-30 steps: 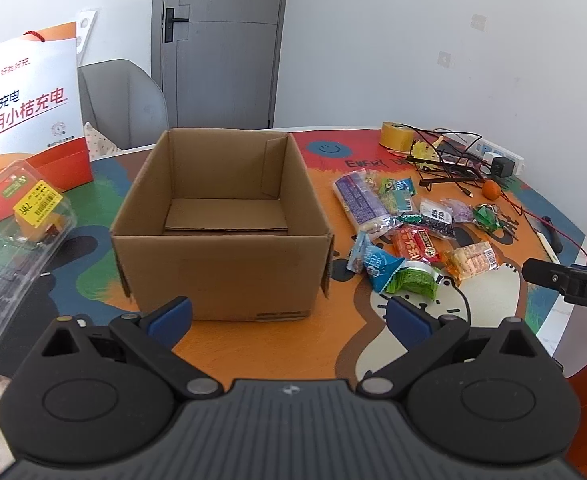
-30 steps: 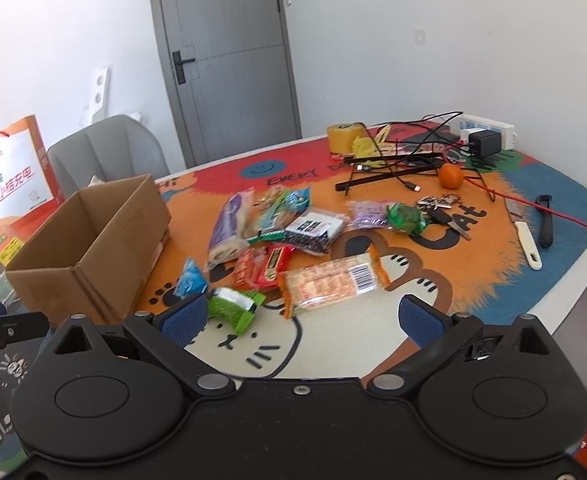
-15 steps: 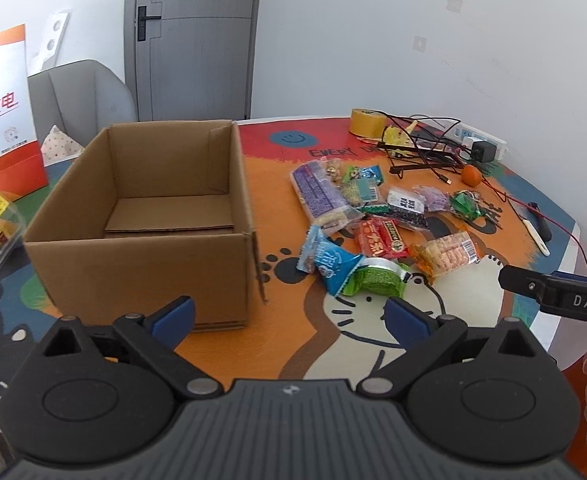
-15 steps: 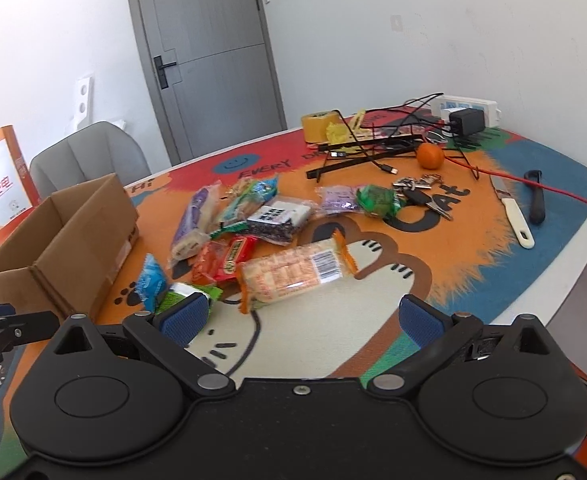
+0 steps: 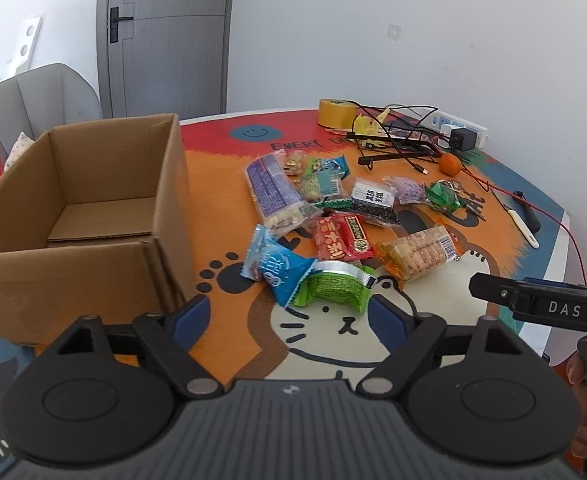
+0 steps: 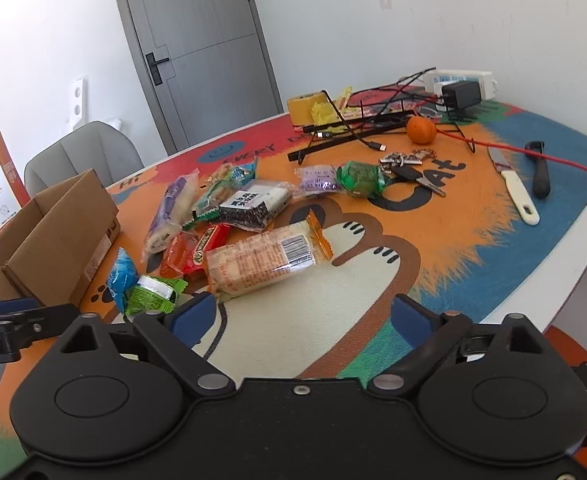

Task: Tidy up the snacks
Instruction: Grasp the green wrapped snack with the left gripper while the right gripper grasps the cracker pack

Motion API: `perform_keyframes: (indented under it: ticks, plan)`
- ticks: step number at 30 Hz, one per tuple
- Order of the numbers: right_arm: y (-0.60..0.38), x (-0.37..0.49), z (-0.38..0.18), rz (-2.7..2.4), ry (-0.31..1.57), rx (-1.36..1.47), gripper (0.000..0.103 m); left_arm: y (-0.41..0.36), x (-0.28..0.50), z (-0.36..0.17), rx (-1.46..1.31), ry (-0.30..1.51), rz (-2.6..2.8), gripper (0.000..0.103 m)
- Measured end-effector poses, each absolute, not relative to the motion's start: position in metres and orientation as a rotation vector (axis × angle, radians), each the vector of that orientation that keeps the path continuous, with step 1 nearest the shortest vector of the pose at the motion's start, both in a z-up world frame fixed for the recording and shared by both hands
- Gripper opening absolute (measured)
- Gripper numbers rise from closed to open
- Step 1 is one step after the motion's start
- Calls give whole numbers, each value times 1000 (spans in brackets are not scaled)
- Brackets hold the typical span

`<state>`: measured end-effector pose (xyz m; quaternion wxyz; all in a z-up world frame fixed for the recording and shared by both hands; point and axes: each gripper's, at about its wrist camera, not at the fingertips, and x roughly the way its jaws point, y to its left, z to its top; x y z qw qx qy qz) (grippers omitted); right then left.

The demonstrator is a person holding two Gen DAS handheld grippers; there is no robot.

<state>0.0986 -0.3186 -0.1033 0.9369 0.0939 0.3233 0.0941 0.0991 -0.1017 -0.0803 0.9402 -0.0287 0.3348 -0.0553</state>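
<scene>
Left gripper (image 5: 287,316) and right gripper (image 6: 303,316) side by side, tilted downward, jaws closing, nothing between them.

A round table with a bright cartoon-cat cover (image 6: 473,240) carries an open cardboard box (image 5: 93,216), a heap of snack packets (image 5: 333,220) beside it, and farther back a tape roll (image 5: 336,113), tangled cables (image 6: 389,108), an orange (image 6: 422,129), keys (image 6: 411,168) and a white-handled knife (image 6: 513,188).

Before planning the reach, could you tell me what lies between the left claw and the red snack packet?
In the left wrist view, a green snack pack lies between the closing, empty left claw and the red snack packet.
</scene>
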Motion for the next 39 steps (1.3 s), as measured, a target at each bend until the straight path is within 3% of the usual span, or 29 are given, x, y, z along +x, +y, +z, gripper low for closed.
perform_keyframes:
  ticks: [9,15,28,30,33,39]
  plan:
    - [-322,112,-114,230,688,231,75,-117,121,-93,-77,715,-143,64]
    - [-323,117,-120,239,703,250,69,-126,138,-102,-81,735,-160,63]
    - [-312,128,-121,244,705,246,68,-134,166,-120,-96,751,-141,63]
    - [-310,130,-121,245,709,248,69,-134,166,-120,-98,745,-134,52]
    - [-307,136,-120,247,712,255,69,-131,165,-118,-109,748,-141,44]
    - [-302,148,-120,230,711,275,73,-121,163,-106,-143,724,-130,38]
